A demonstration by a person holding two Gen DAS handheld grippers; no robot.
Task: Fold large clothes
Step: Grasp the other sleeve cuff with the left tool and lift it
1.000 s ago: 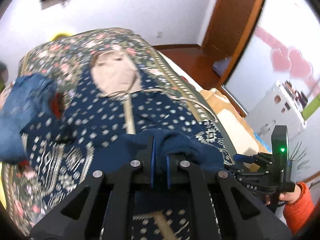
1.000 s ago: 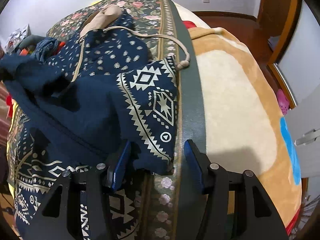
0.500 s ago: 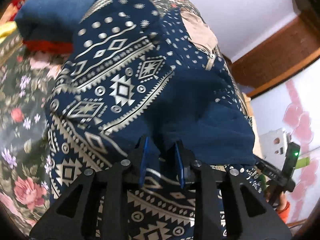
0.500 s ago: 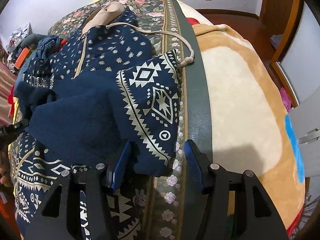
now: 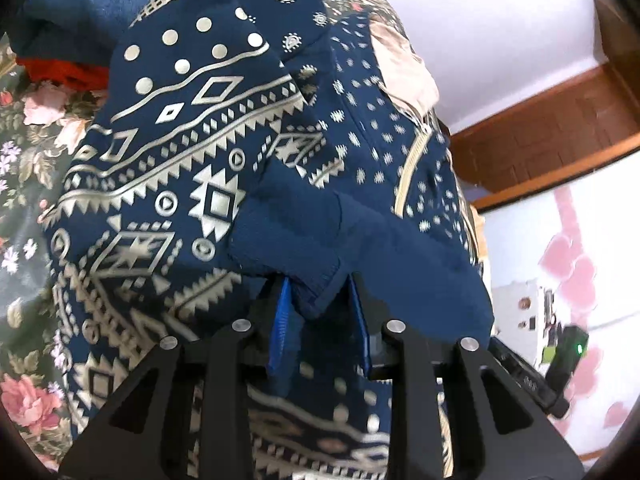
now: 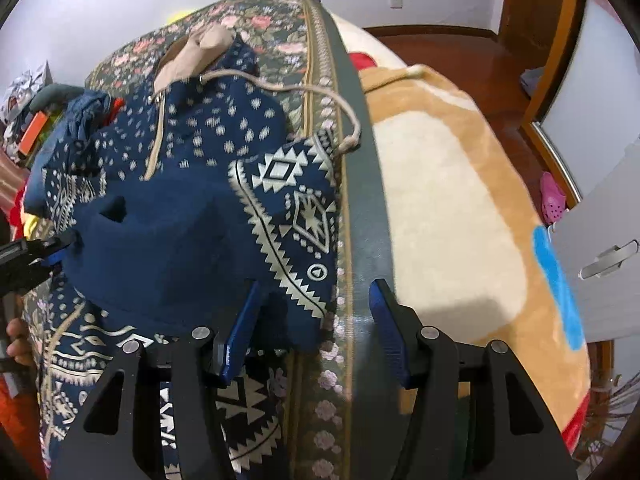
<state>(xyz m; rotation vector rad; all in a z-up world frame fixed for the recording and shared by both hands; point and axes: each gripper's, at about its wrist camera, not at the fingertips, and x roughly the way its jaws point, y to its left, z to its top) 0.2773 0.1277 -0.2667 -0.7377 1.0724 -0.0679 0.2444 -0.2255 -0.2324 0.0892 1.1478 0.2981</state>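
A navy hoodie point(image 5: 192, 184) with silver geometric print, beige zipper and beige hood lining lies on the floral bedspread point(image 5: 24, 184). Its plain navy sleeve end point(image 5: 304, 256) is folded across the body. My left gripper point(image 5: 320, 312) stands open with the sleeve cuff lying loose between its blue pads. In the right wrist view the hoodie point(image 6: 192, 208) lies folded, its patterned corner point(image 6: 296, 216) just ahead of my open, empty right gripper point(image 6: 314, 328). The left gripper shows at that view's left edge point(image 6: 36, 252).
A folded blue garment on something red point(image 5: 60, 40) lies at the bed's far left. A tan and cream blanket point(image 6: 448, 216) covers the bed's right side. A beige drawstring point(image 6: 344, 120) trails over the grey bedspread border. Wooden door and floor lie beyond.
My left gripper swung the sleeve across the hoodie body, lowered it, and opened from a tight grip to a wide gap. The right gripper stayed open and nearly still.
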